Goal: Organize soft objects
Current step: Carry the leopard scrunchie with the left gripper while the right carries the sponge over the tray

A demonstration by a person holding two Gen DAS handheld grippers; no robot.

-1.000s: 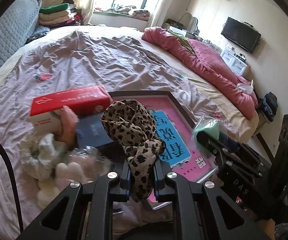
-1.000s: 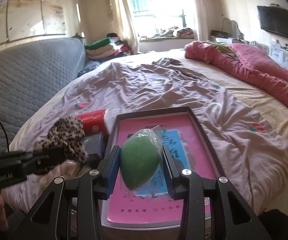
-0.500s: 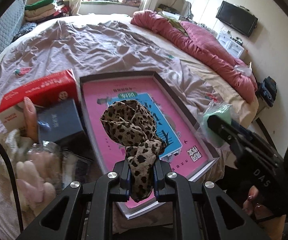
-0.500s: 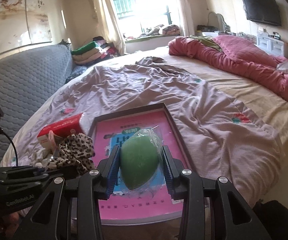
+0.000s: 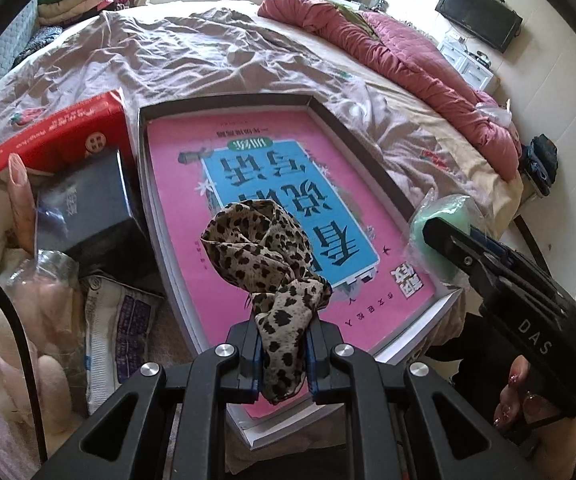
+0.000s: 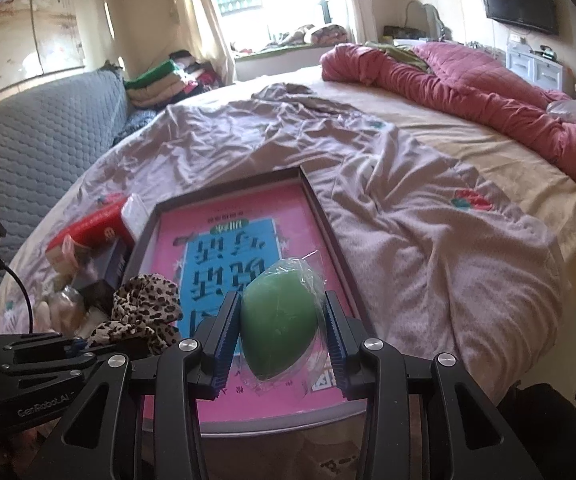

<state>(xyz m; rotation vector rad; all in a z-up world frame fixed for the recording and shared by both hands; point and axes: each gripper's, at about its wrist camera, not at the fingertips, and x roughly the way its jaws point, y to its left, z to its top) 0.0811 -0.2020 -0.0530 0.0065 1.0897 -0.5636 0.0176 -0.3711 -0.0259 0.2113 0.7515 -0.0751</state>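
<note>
While both grippers hovered over the tray, each pinched 1 soft thing.
Left gripper clamped the leopard scrunchie; right gripper squeezed the wrapped green sponge, both above the pink book.

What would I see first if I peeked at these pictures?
Probably the big bright pink book lying in a dark shallow box on the bed. Right over it, the left gripper pinches a leopard-spotted scrunchie, and the right gripper squeezes a green sponge wrapped in clear plastic.
</note>
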